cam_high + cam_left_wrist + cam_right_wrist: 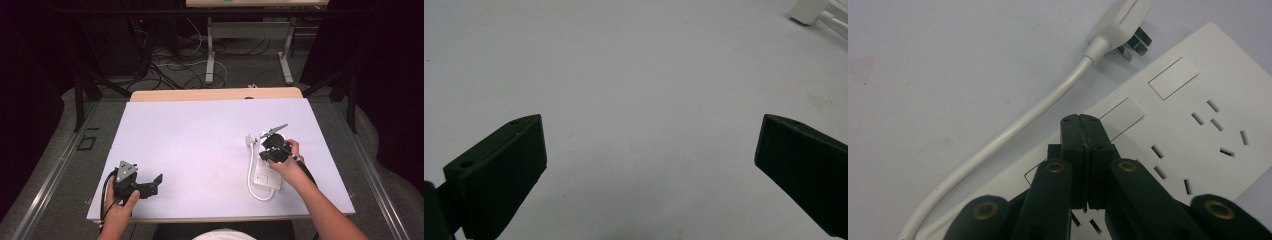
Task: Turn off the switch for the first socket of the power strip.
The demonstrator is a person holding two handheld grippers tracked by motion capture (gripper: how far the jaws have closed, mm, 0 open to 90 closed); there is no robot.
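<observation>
Here the white power strip [266,172] lies lengthwise toward the person — right gripper [1082,120] closed empty above it, left gripper [649,150] open.

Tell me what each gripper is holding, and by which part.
Nothing is held. The right gripper is shut, empty, above the white power strip; the left gripper is open over the bare table.

The power strip [266,176] lies partly under the right gripper [274,148] and hand in the high view; the right gripper view cuts off its lower end and its cord [1013,131]; the left gripper view clips its plug [811,14] at the corner.
</observation>
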